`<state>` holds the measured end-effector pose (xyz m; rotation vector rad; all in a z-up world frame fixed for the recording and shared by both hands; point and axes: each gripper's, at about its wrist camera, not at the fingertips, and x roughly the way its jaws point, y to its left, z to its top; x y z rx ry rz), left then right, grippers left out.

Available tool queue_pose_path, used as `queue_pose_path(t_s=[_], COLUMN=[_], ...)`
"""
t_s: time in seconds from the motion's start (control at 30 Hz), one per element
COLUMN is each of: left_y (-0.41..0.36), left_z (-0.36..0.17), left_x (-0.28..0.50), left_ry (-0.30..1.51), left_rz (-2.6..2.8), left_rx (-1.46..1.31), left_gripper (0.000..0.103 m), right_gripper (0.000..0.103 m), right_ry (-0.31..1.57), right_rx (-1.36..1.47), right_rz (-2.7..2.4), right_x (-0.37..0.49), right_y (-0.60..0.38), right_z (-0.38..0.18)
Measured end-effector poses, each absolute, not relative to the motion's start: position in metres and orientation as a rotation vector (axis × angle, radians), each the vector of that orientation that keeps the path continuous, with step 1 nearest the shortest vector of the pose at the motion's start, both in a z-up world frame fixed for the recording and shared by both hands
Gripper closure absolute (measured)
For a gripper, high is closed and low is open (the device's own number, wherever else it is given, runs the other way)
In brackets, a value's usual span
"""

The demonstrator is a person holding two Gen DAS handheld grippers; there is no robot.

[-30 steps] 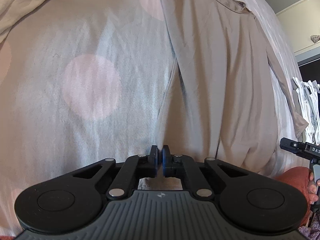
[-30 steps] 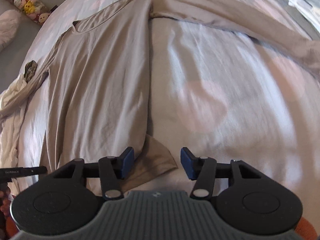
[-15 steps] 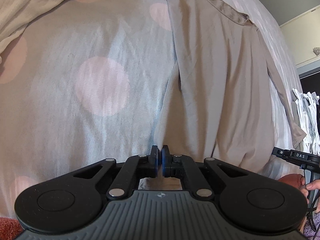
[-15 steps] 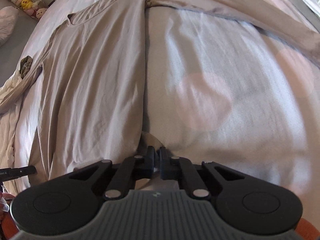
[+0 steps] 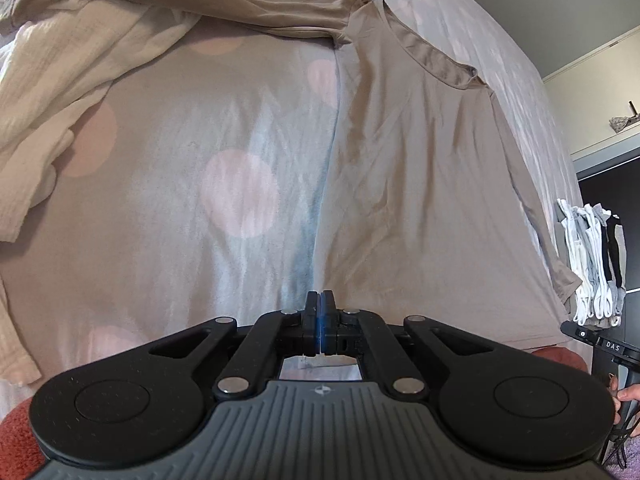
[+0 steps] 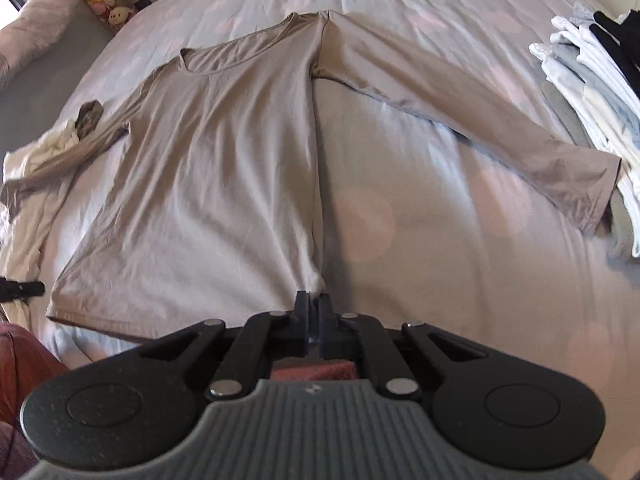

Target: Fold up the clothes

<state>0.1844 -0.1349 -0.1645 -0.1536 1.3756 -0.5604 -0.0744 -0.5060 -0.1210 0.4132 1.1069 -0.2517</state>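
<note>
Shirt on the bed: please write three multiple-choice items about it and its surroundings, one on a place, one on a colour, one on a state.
1. Where do the sleeves of the shirt lie?
A. Spread out to both sides
B. Folded over the chest
C. Tucked under the body

2. What colour are the dots on the bedsheet?
A. Pale pink
B. Dark green
C. Black

3. How are the fingers of the right gripper?
A. Wide open above the shirt
B. Shut on the shirt's bottom corner
C. Shut on a sock

Answers: 1 A, each sleeve stretches away from the body; 2 A, pink rounds show on the sheet; 3 B, the hem corner runs between the closed fingers.
</note>
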Motion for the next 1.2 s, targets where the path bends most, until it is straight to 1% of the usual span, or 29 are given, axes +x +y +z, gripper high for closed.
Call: queue_pose_path(t_s=[0.2,0.3,0.4,0.47,0.53,0.57,0.67,0.77,0.9,0.97,1.0,1.2], left_y=[-0.129,-0.134,-0.145,-0.156,-0.169,-0.174,-0.190,-0.197,-0.201,-0.201,-0.198,-0.174], left_z=[-0.173,-0.176,-0.183,-0.191,-0.203,-0.208,-0.223,-0.228,-0.227,-0.221,-0.217,-0.207], left_x=[0.183,0.187,0.190,0.191,0.192,0.192,0.190,0.189,0.182,0.177,0.176,0.174], left_ry=[1.423,1.441,1.478,1.508,1.546,1.562,1.598,1.598,1.557,1.537,1.536,1.569], left_rz=[-0.543,-0.534,-0.525,-0.524,-0.517,-0.508,-0.478,-0.474,-0.513,-0.556,-0.568,-0.582], left_rx=[-0.085,-0.083,-0.072,-0.052,-0.028,-0.005,0.092,0.139,0.192,0.208,0.204,0.209], left_gripper=[0.103,0.102,0.085,0.082,0.076,0.076,0.076,0.078,0.100,0.100,0.101,0.101], right_gripper=[0.099,0.098,0.095,0.088,0.066,0.065,0.065,0.065,0.064,0.058,0.057,0.056], right_ry=[1.172,1.203,1.209,1.189,1.146,1.128,1.088,1.088,1.095,1.090,1.089,1.104], right_rx=[0.384,0.319,0.299,0.315,0.337,0.346,0.377,0.435,0.502,0.503,0.511,0.520], right_rz=[-0.245,-0.252,-0.249,-0.251,-0.265,-0.277,-0.318,-0.335,-0.344,-0.340,-0.337,-0.320], right_x=[-0.072,-0.068,-0.066,-0.067,-0.070,-0.072,-0.077,-0.077,-0.073,-0.072,-0.073,-0.074], right_y=[-0.499,-0.493,-0.490,-0.493,-0.499,-0.502,-0.516,-0.528,-0.534,-0.533,-0.534,-0.534], right_z=[-0.150,-0.165,-0.167,-0.163,-0.155,-0.152,-0.145,-0.151,-0.166,-0.166,-0.166,-0.169])
